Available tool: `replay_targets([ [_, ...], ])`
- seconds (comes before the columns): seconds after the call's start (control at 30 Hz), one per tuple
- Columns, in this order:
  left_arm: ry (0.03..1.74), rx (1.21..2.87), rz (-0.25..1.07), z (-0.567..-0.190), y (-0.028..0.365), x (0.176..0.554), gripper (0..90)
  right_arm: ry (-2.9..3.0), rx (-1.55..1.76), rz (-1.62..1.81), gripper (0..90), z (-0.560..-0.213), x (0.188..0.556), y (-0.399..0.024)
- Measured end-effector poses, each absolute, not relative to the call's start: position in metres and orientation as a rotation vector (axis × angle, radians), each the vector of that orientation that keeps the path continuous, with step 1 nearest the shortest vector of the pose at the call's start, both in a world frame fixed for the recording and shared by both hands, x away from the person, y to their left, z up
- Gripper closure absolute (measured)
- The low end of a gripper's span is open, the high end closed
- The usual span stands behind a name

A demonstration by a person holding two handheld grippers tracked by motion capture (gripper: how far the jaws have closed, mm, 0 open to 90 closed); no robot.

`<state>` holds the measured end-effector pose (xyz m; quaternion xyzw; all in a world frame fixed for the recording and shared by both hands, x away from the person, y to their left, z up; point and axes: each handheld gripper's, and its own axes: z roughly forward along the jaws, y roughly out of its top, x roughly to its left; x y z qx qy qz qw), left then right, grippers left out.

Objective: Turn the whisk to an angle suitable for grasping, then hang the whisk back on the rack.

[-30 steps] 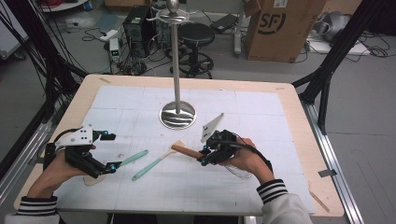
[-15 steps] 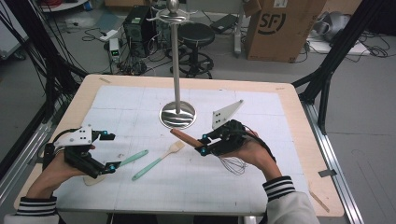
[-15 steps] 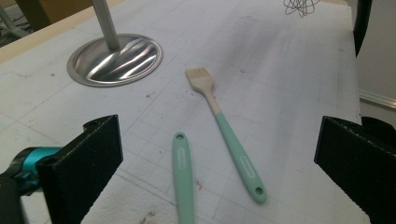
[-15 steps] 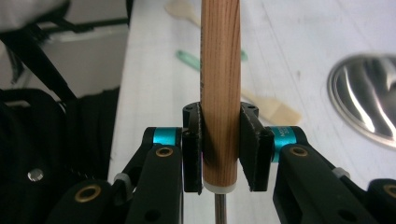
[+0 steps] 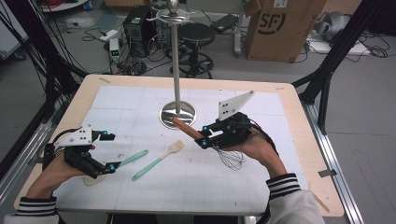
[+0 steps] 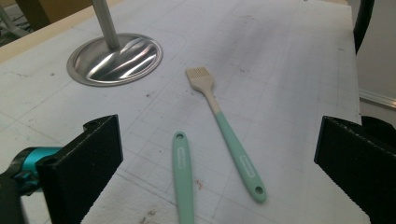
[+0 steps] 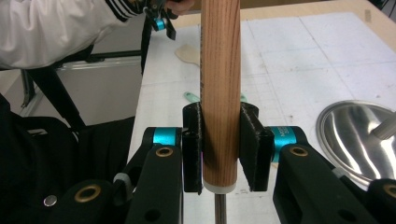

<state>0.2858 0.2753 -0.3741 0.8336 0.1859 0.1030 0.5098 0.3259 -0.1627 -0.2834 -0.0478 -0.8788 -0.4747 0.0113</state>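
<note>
High view: right gripper (image 5: 203, 138) clamped on the whisk (image 5: 212, 142) by its wooden handle, wires dangling under the hand, lifted near the stand (image 5: 176, 70). Left gripper (image 5: 113, 167) low by the spatula (image 5: 133, 157) and brush (image 5: 158, 161).

Left gripper view: jaws wide apart, holding nothing.

Right gripper view: pads pressed on the handle (image 7: 220, 93).

Probably carrying; next, hanging on the stand's top hooks, needing height and alignment.

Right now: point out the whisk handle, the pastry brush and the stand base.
whisk handle (image 7: 220, 84), right gripper view, on the wooden shaft above the jaws.
pastry brush (image 6: 231, 140), left gripper view, on its mint-green handle.
stand base (image 5: 178, 114), high view, on the shiny round foot.
</note>
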Motion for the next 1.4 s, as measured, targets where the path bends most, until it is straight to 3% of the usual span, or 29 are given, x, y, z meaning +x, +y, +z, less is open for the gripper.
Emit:
replay_targets([
  [0.53, 0.431, 1.984, 0.256, -0.367, 0.278, 0.282, 1.7, -2.689, -0.140, -1.549, 72.4, -0.273, 0.326, -0.167],
  [1.4, 0.236, 1.969, 0.232, -0.280, 0.240, 0.294, 1.7, -2.626, -0.111, -1.632, 72.4, -0.257, 0.327, -0.159],
])
